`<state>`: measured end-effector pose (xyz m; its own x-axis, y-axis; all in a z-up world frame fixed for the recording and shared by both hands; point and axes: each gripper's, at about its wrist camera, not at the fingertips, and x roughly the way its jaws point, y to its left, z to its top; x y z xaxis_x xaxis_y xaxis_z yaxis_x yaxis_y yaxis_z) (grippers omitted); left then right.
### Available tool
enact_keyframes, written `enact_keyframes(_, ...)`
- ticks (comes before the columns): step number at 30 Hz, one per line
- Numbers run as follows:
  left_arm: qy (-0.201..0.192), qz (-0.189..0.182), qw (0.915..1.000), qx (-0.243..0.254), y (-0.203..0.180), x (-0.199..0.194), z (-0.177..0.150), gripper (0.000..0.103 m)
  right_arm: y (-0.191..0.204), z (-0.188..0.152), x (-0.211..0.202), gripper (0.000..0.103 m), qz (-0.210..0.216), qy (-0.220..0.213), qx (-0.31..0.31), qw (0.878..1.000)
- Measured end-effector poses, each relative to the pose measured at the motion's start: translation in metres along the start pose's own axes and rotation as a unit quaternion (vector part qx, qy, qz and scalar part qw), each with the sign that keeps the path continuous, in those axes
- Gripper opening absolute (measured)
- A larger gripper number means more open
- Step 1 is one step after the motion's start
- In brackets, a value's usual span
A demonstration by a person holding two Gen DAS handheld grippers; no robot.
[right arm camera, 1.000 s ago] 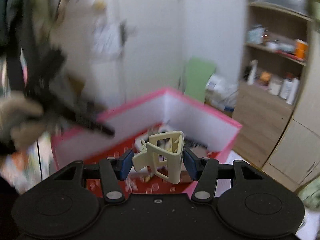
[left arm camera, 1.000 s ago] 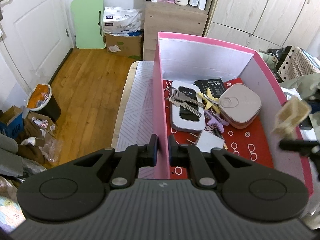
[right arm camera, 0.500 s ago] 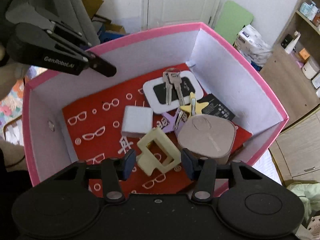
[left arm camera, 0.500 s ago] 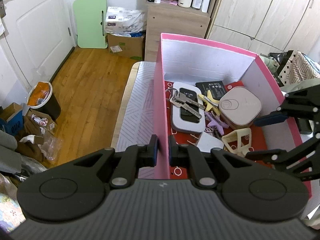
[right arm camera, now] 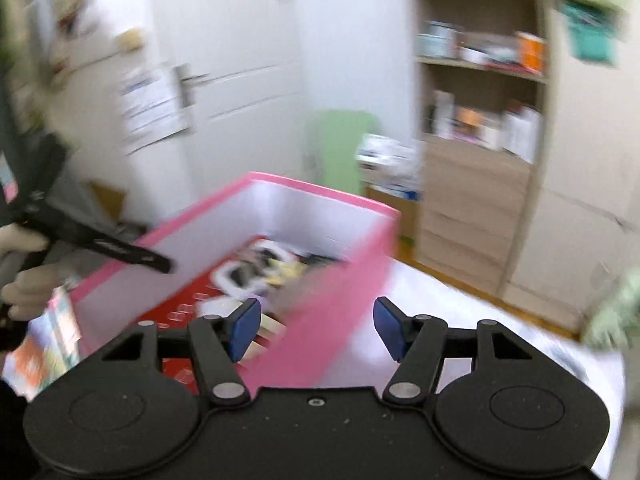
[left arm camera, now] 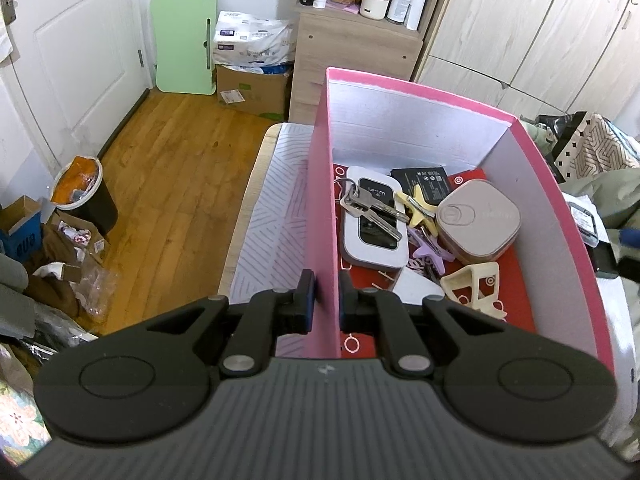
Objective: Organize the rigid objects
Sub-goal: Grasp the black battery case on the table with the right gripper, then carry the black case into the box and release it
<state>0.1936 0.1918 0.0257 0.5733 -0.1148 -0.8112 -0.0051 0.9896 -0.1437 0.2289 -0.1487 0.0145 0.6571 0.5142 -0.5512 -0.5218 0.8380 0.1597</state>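
Note:
A pink box (left arm camera: 320, 184) with a red floor stands on the bed. My left gripper (left arm camera: 323, 300) is shut on its near left wall. Inside lie a cream hair claw clip (left arm camera: 476, 286), a white wifi router (left arm camera: 374, 226) with keys (left arm camera: 370, 206) on it, a beige square case (left arm camera: 478, 220), a yellow star clip (left arm camera: 418, 208), a purple clip (left arm camera: 432, 252), a black card (left arm camera: 424, 178) and a white block (left arm camera: 414, 286). My right gripper (right arm camera: 316, 328) is open and empty, raised outside the box's wall (right arm camera: 320, 332). The right wrist view is blurred.
The bed has a striped grey sheet (left arm camera: 276, 216). A wooden floor (left arm camera: 172, 168), a bin (left arm camera: 86, 192) and cardboard clutter lie left. A wooden cabinet (left arm camera: 352, 56) and wardrobes stand behind the box. Clothes and a dark device (left arm camera: 584, 220) lie right of the box.
My right gripper carried the cream claw clip into the box, let it go on the red floor, and has drawn back up and out to the right. The left gripper kept hold of the wall.

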Motion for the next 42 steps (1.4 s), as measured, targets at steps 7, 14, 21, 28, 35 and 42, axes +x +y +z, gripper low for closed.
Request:
enact_keyframes(7,0.006,0.008,0.9999,0.007,-0.003,0.0,0.002,0.009,-0.046,-0.051,-0.022,0.069,-0.116,0.017,0.085,0.99)
enact_keyframes(14,0.004,0.017,0.9998,0.009,-0.007,0.0,0.001,0.009,-0.095,-0.084,-0.013,0.074,-0.212,0.042,0.135,0.967)
enact_keyframes(21,0.004,0.023,0.9997,0.006,-0.008,0.0,0.0,0.009,-0.111,-0.088,0.001,0.091,-0.237,0.031,0.119,0.964)
enact_keyframes(28,0.005,0.024,0.9997,0.007,-0.008,-0.001,0.0,0.009,-0.128,-0.091,0.016,0.099,-0.237,0.013,0.163,0.958)
enact_keyframes(35,0.005,0.023,0.9997,0.006,-0.009,0.0,0.0,0.009,-0.139,-0.093,0.034,0.101,-0.251,0.022,0.175,0.952)
enact_keyframes(42,0.005,0.022,0.9997,0.005,-0.008,-0.001,0.0,0.009,-0.133,-0.088,0.028,0.095,-0.233,0.039,0.146,0.961)
